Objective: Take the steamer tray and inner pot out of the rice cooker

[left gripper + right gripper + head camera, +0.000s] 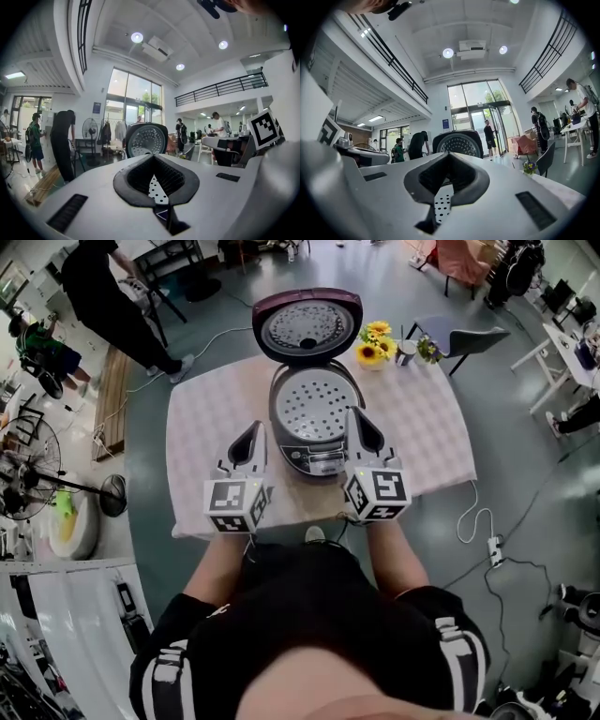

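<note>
The rice cooker (314,442) stands on the table with its lid (307,326) swung up at the back. The perforated steamer tray (314,407) lies inside the top of the cooker and hides the inner pot. My left gripper (257,426) is shut and empty, just left of the cooker body. On the other side, my right gripper (353,413) is shut and empty at the cooker's right rim. In the left gripper view the lid (146,139) rises beyond the closed jaws, with the dotted tray (158,190) showing between them. The right gripper view shows the lid (457,143) and tray (442,202) likewise.
A checked cloth covers the table (211,409). Yellow flowers (375,341) and a cup (406,352) stand at the back right, with a chair (469,338) behind. A person (112,296) stands at the far left. A fan (56,488) and a power strip (494,549) sit on the floor.
</note>
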The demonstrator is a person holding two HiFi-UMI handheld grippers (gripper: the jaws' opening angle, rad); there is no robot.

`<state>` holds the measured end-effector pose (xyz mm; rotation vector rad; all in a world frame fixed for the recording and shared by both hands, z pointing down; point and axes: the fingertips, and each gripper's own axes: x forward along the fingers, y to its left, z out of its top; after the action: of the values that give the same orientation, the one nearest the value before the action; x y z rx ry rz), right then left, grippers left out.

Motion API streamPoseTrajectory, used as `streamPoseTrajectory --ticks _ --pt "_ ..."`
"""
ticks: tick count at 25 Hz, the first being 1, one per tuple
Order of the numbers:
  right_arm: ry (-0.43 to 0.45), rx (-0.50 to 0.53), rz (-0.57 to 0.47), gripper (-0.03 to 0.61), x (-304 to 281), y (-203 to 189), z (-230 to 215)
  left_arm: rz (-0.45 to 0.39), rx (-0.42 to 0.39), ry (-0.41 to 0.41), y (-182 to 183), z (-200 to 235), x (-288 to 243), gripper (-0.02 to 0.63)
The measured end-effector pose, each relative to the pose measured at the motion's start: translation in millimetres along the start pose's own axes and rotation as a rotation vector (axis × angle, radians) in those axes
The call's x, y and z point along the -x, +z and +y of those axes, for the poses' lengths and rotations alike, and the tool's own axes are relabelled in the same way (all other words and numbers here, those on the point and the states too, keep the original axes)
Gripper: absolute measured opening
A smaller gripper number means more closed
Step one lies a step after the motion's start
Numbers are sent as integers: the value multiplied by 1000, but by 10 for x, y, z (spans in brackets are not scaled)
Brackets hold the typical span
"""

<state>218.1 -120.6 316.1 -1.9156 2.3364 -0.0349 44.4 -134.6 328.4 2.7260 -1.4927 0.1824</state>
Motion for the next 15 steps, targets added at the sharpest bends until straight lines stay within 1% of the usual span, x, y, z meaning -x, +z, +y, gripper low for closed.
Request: streamPoseTrajectory --ticks 4,9,15 --pt "1 9 23 -2 -137 -43 -50 4 11 1 -7 52 -131 3" --pt "-9 34 25 -2 -333 7 -58 -4 37 -3 -12 218 -278 3" --pt "-38 43 15 -2 -508 22 4 -17 31 -13 33 461 -379 3"
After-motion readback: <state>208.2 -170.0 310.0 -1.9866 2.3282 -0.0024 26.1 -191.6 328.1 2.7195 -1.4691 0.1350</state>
